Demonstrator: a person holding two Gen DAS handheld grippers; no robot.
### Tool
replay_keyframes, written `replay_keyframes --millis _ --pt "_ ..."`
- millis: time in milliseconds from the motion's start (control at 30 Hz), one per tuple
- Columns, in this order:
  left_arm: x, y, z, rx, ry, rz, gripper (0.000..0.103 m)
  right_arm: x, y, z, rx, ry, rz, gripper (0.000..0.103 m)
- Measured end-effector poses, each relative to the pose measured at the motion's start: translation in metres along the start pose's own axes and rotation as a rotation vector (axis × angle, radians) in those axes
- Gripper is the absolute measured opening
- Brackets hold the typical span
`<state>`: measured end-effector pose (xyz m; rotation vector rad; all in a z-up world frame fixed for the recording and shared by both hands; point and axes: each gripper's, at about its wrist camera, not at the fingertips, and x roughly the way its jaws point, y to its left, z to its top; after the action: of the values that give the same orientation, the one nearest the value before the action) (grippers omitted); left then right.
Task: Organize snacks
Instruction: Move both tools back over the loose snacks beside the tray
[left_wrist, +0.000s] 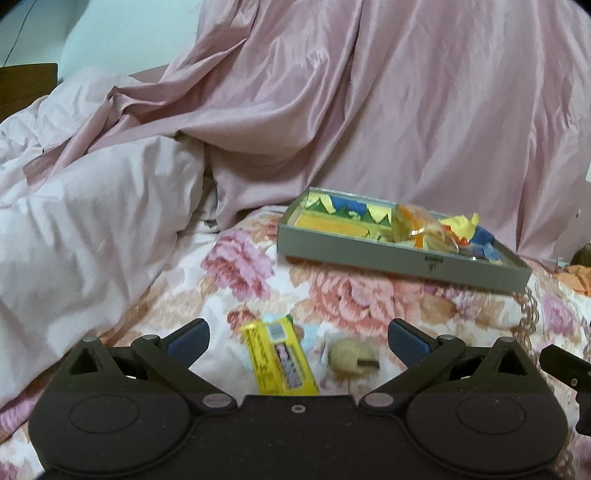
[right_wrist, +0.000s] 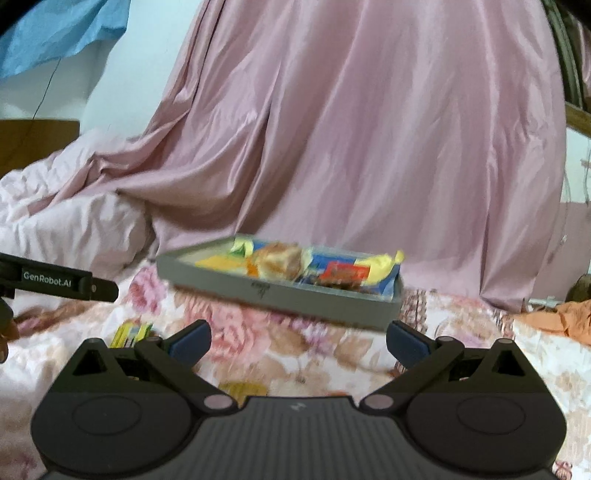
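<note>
Curtain (left_wrist: 388, 110): pink cloth, satin sheen, smooth folds.
Bedspread (left_wrist: 351, 295): woven floral cloth, matt, textured.
Tray (left_wrist: 399, 254): grey walls, matt, smooth.
Yellow wrapper (left_wrist: 280, 360): glossy plastic film.
Left hand-held gripper (left_wrist: 297, 341): black matt plastic, blue pads.

"GenRobot.AI" on the left tool (right_wrist: 55, 282)

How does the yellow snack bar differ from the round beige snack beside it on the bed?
The yellow snack bar is long, flat and bright, with print and a barcode; the round beige snack is a small, pale, plain ball. The bar lies more toward the left finger of the left tool, the ball more toward the right one. Both lie on the flowered bedcover, outside the gray tray, not gripped.
</note>
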<state>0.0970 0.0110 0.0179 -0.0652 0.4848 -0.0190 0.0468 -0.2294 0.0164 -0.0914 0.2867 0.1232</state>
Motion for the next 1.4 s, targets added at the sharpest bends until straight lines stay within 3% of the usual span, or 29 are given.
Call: replay_keyframes --millis 333,600,833,1133,1267,1400 --pt "0.006 -0.005 -0.026 0.055 0.081 -0.062 0.102 0.013 0.012 -0.018 -0.069 0.197 -0.009 0.103" --pt "0.019 -0.017 -0.040 0.105 0.154 -0.114 0.102 0.032 0.002 -0.026 -0.021 0.314 -0.042 0.103" --pt "0.031 -0.029 -0.046 0.155 0.201 -0.150 0.102 0.044 -0.008 -0.029 -0.003 0.371 -0.062 0.103" --pt "0.041 -0.050 -0.053 0.222 0.205 -0.216 0.102 0.063 -0.022 -0.030 -0.050 0.418 -0.099 0.103" --pt "0.044 -0.062 -0.054 0.262 0.181 -0.261 0.102 0.072 -0.029 -0.030 -0.078 0.426 -0.086 0.103" --pt "0.049 -0.074 -0.055 0.303 0.179 -0.307 0.102 0.082 -0.044 -0.029 -0.006 0.453 -0.042 0.103"
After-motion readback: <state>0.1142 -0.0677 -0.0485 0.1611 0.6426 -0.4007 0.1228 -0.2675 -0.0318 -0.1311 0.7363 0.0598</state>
